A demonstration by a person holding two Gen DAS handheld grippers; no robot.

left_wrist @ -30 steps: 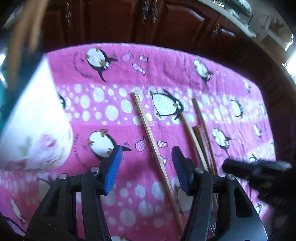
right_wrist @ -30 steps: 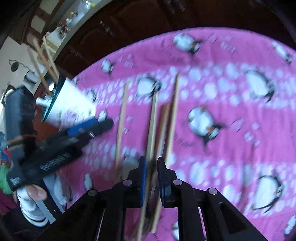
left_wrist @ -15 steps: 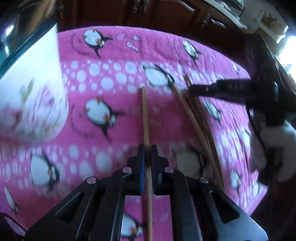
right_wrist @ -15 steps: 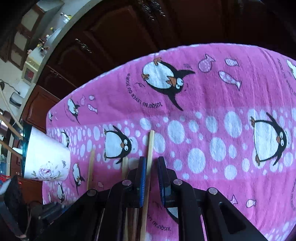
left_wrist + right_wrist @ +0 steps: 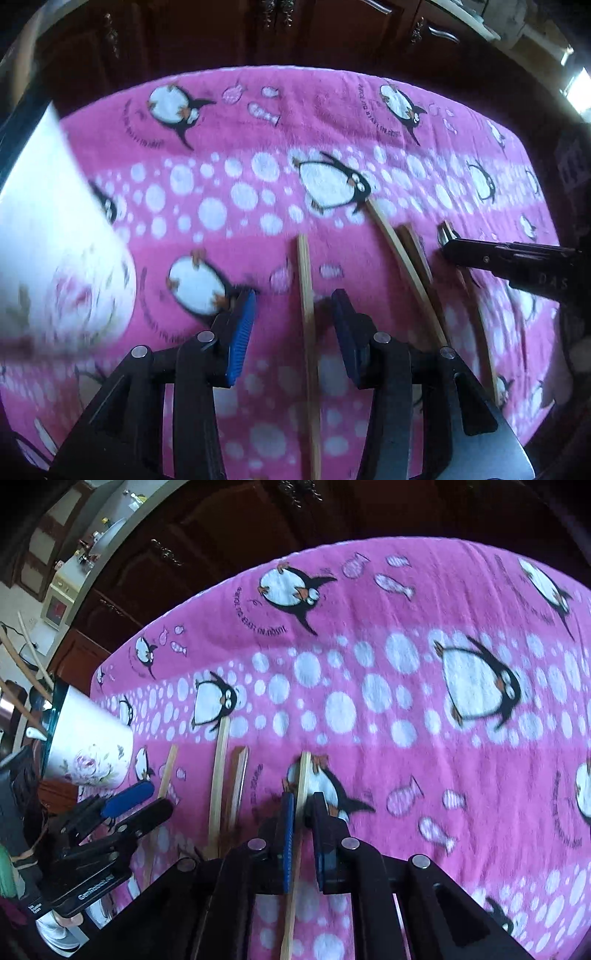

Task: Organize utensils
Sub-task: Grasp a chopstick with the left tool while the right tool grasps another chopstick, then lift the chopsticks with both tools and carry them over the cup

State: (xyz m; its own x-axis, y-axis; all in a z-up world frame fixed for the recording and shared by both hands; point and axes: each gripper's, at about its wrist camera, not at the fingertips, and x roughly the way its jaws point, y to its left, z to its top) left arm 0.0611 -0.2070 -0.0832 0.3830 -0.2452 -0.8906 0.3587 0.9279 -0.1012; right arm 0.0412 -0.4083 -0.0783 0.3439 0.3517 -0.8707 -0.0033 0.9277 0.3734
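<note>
Several wooden chopsticks lie on a pink penguin towel [image 5: 258, 129]. My left gripper [image 5: 293, 299] hangs over one chopstick [image 5: 306, 280]; its jaws are opening and the stick lies loose between the blue pads, untouched. Two more chopsticks [image 5: 399, 254] lie to its right. My right gripper [image 5: 301, 805] is shut on another chopstick [image 5: 303, 775], whose tip points away over a penguin print. The right gripper's black fingers [image 5: 448, 247] also show at the right of the left wrist view. A white flowered cup [image 5: 88, 753] with chopsticks in it stands at the left.
The cup [image 5: 55, 240] fills the left edge of the left wrist view, blurred. Dark wooden cabinets [image 5: 295, 29] run behind the towel's far edge. My left gripper [image 5: 157, 797] sits low left in the right wrist view, beside two loose chopsticks [image 5: 219, 775].
The left gripper was open a second ago, shut on a chopstick half a second ago, and now stands open again with the stick on the towel. The right gripper stays shut on its chopstick and has shifted.
</note>
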